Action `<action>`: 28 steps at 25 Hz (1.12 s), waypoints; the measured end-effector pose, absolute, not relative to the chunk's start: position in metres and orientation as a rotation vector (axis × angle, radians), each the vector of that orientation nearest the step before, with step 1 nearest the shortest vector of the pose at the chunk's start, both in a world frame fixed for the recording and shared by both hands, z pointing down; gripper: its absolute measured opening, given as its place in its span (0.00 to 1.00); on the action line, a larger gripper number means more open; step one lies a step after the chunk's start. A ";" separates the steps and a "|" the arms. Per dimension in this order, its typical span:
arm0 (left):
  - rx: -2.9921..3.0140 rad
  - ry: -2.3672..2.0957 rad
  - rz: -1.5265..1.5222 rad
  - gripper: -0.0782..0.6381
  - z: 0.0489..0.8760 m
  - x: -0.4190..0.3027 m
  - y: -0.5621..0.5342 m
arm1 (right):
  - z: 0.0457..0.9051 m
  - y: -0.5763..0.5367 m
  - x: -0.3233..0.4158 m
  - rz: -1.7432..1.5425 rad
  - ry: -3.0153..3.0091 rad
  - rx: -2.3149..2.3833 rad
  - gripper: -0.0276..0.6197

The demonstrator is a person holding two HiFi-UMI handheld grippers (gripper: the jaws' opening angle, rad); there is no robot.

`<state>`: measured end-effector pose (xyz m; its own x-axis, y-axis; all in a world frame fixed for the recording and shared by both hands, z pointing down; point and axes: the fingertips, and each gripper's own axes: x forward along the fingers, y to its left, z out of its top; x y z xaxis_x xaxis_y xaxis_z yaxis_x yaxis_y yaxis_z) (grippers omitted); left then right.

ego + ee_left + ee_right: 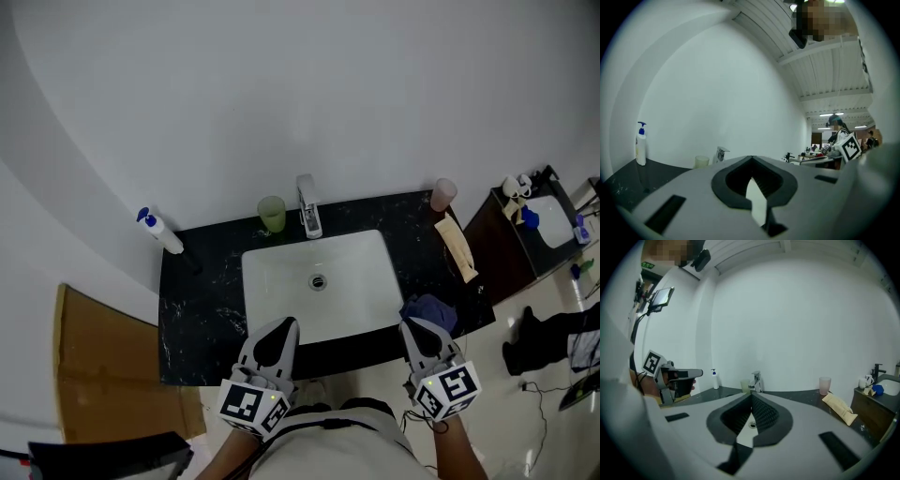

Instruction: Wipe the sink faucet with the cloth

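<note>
Black marble counter (197, 309) carries a white sink (352, 281) set into its middle. Left gripper (281, 325) and right gripper (413, 326) sit at the counter's near edge, each with jaws together and nothing between them. Blue cloth (431, 309) lies crumpled on the counter by the sink's near right corner, just beside the right gripper. Chrome faucet (308, 208) stands at the back rim, with a green cup (272, 214) beside it.

Green cup (272, 214) just L of faucet (308, 208)
</note>
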<state>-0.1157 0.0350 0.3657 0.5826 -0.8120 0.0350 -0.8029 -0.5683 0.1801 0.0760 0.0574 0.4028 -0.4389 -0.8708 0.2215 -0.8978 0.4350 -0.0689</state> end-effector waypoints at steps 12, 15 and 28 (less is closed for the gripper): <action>2.642 -1.275 -0.045 0.11 0.370 -0.097 -0.018 | 0.436 0.016 0.089 0.334 -2.486 1.583 0.05; 2.631 -1.274 -0.053 0.11 0.370 -0.086 -0.024 | 0.447 0.012 0.103 0.324 -2.476 1.552 0.05; 2.661 -1.186 0.011 0.11 0.384 -0.037 -0.046 | 0.511 0.014 0.163 0.398 -2.306 1.454 0.18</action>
<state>-0.0370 -0.0461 0.3835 0.6729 -0.7331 0.0987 -0.7348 -0.6470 0.2038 0.1630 0.0138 0.5112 -0.3896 -0.7965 0.4625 -0.9055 0.4231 -0.0341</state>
